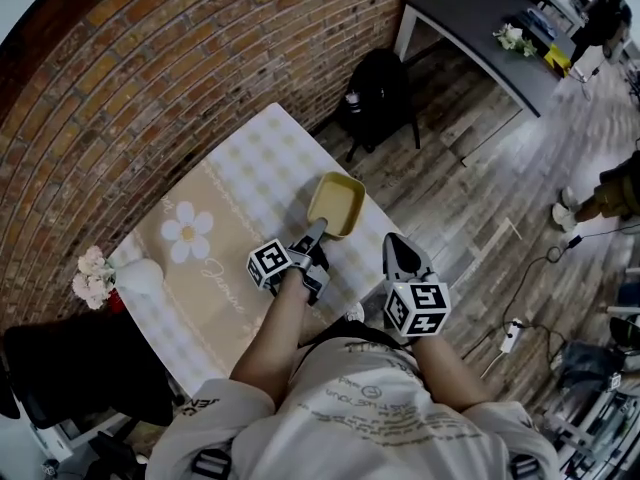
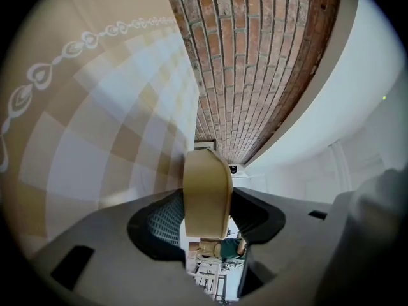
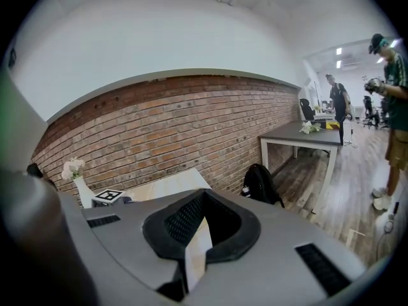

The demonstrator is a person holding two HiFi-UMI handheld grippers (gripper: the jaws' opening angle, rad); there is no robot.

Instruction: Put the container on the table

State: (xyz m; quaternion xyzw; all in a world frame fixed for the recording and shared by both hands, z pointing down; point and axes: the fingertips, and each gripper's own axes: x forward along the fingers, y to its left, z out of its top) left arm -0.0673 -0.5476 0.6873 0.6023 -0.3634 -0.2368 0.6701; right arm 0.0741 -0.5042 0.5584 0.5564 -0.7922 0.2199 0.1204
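Head view: left claw, arm stretched forward, clamps the container rim; right claw hangs closed, empty.

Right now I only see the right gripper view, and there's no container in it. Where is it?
Observer: The left gripper is shut on the container, gripping its near wall.
Operator: Over the table?
Observer: Yes, above the checked tablecloth by its right edge; whether it rests there, I can't tell.
Operator: And my gripper?
Observer: The right gripper, shut and empty, shows beyond that edge, right of the container.
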